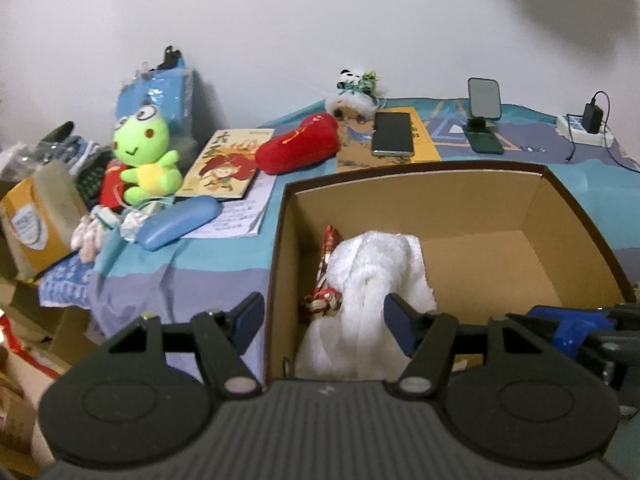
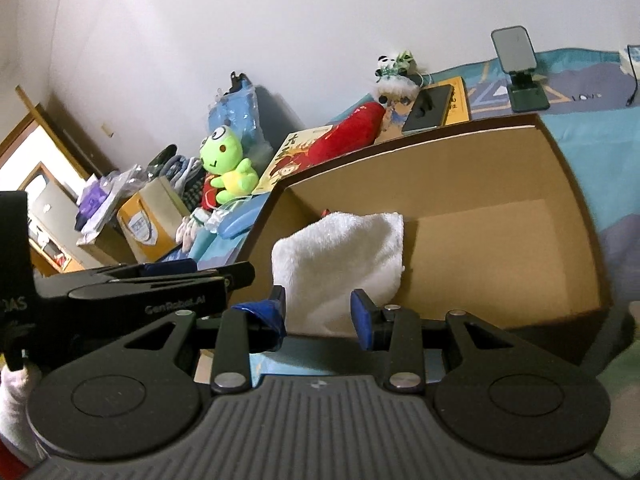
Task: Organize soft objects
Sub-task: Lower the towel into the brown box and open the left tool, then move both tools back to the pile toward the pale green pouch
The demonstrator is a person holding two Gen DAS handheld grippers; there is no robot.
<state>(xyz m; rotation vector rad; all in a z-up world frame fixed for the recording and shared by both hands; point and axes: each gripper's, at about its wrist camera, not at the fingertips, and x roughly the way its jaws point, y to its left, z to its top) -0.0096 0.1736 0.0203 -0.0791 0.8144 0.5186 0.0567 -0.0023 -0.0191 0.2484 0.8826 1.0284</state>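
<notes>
The white towel (image 1: 372, 276) lies lengthwise away from both unclenched grippers (image 1: 326, 320) (image 2: 318, 314), inside the cardboard box (image 1: 580, 216)

I see the bed (image 1: 208, 264) under its blue patterned sheet carrying 1 cardboard box (image 1: 400, 184), a frog plush (image 1: 146, 156), red cushion (image 1: 296, 148), phone (image 1: 393, 134) and books (image 1: 224, 164).

"GenRobot.AI" on the left gripper (image 2: 256, 276)
</notes>
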